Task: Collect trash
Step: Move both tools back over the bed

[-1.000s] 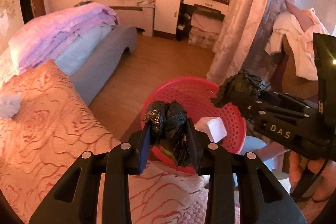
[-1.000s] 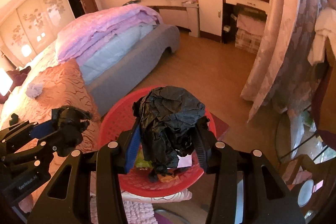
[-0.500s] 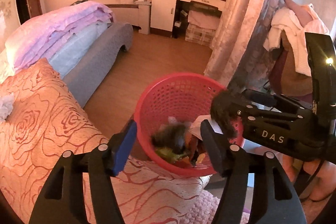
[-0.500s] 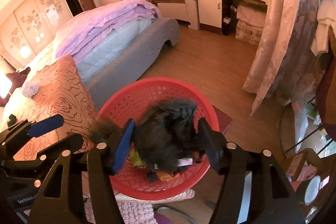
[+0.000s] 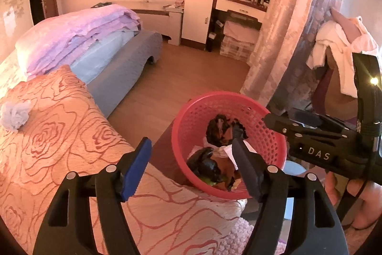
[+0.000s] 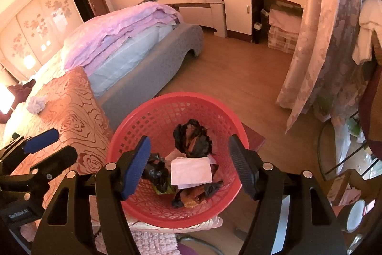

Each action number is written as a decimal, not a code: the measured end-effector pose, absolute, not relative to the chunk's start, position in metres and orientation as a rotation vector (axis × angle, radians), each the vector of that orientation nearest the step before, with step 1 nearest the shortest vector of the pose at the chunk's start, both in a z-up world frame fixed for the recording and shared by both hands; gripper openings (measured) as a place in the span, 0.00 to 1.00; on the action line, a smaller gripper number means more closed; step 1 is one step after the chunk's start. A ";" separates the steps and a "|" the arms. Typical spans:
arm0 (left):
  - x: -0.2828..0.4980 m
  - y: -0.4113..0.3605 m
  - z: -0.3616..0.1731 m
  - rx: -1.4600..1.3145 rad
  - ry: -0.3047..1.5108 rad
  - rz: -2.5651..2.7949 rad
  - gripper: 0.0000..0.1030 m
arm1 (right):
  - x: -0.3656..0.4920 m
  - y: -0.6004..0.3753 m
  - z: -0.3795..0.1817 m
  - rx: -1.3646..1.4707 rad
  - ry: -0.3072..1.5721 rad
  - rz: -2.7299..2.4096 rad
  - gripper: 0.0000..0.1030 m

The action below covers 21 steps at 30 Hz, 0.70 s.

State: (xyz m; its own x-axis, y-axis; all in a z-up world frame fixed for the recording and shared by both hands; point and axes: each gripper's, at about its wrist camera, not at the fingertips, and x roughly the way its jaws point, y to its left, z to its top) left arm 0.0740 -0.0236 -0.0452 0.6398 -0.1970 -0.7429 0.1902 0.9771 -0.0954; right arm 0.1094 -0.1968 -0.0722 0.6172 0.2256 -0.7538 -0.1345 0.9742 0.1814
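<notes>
While both spread empty over the red basket (image 6: 133, 135), the right hand-held gripper (image 5: 274, 120) reads "DAS".

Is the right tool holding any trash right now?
No, the right tool is open and empty above the red basket.

A red perforated plastic basket (image 6: 155, 126) stands upright beside the bed, its round mouth open. Inside lie two crumpled black plastic bags: one (image 6: 193, 138) toward the far wall, spread open with orange showing in its folds, the other (image 6: 156, 172) lower at the left. A flat white paper piece (image 6: 191, 171) rests between them over orange and green scraps.
</notes>
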 end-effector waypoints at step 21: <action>0.051 0.021 -0.034 -0.074 0.819 -0.106 0.68 | 0.097 -0.178 -0.060 0.067 0.834 0.232 0.64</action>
